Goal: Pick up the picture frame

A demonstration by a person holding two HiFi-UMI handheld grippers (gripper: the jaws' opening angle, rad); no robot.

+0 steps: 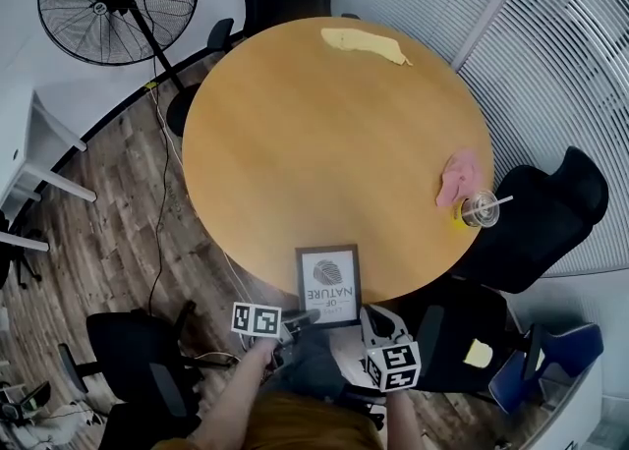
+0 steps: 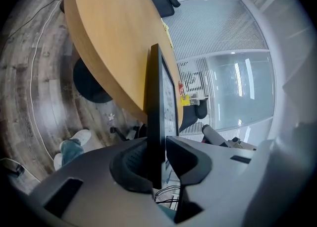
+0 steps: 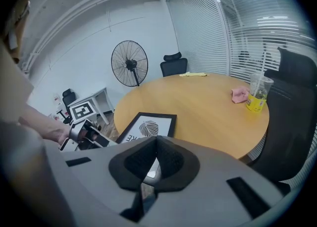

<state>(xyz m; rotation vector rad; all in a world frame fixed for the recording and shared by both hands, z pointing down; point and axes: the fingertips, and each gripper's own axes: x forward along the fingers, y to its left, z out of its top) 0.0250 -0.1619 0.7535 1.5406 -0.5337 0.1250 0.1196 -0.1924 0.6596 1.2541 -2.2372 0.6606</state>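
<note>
While left claw (image 2: 159, 146) pinches near edge of picture frame (image 1: 328, 286), grasp step looks made; lift not yet done. Frame flat at near rim of round worktop (image 1: 324, 124), end overhanging. Right claw (image 3: 156, 145) closed, empty, just beside. Next: raise steadily, since thin edge grip may pivot. Frame's underside hidden; depth of bite unclear.

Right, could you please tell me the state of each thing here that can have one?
picture frame: lying flat on the table, near end over the table's rim, gripped there.
left gripper: jaws shut on the picture frame's edge.
right gripper: jaws together, nothing between them.
cup: upright, straw in it.
pink cloth: crumpled beside the cup.
yellow cloth: lying loose at the far side.
</note>
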